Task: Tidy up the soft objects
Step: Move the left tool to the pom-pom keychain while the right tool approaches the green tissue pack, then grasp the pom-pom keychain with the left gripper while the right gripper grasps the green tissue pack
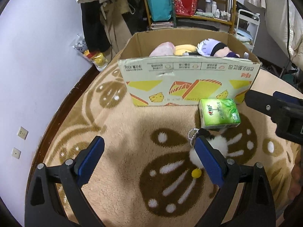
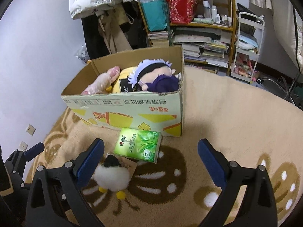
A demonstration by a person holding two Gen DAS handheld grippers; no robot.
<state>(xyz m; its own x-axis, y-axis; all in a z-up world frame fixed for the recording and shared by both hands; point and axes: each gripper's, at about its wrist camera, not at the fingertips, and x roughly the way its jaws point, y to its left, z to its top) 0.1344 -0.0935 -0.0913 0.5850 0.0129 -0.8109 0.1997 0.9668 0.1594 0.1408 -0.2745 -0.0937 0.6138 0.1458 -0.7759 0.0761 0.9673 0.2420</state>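
A cardboard box (image 1: 189, 79) stands on the rug and holds a purple-haired doll (image 1: 215, 49), a yellow plush (image 1: 184, 49) and a pink plush (image 1: 163, 49); the box (image 2: 132, 111) also shows in the right wrist view. A green tissue pack (image 1: 219, 112) (image 2: 138, 146) lies in front of it. A small white fluffy plush with a bead chain (image 1: 219, 145) (image 2: 111, 176) lies just nearer. My left gripper (image 1: 149, 151) is open, its right finger partly covering the plush. My right gripper (image 2: 151, 153) is open, the plush beside its left finger.
The beige and brown patterned rug (image 1: 132, 124) covers the floor. A wall (image 1: 37, 56) is at left with hanging coats (image 2: 94, 0). Shelves with bags, books and bottles (image 2: 198, 19) and a white cart (image 2: 248, 47) stand behind the box.
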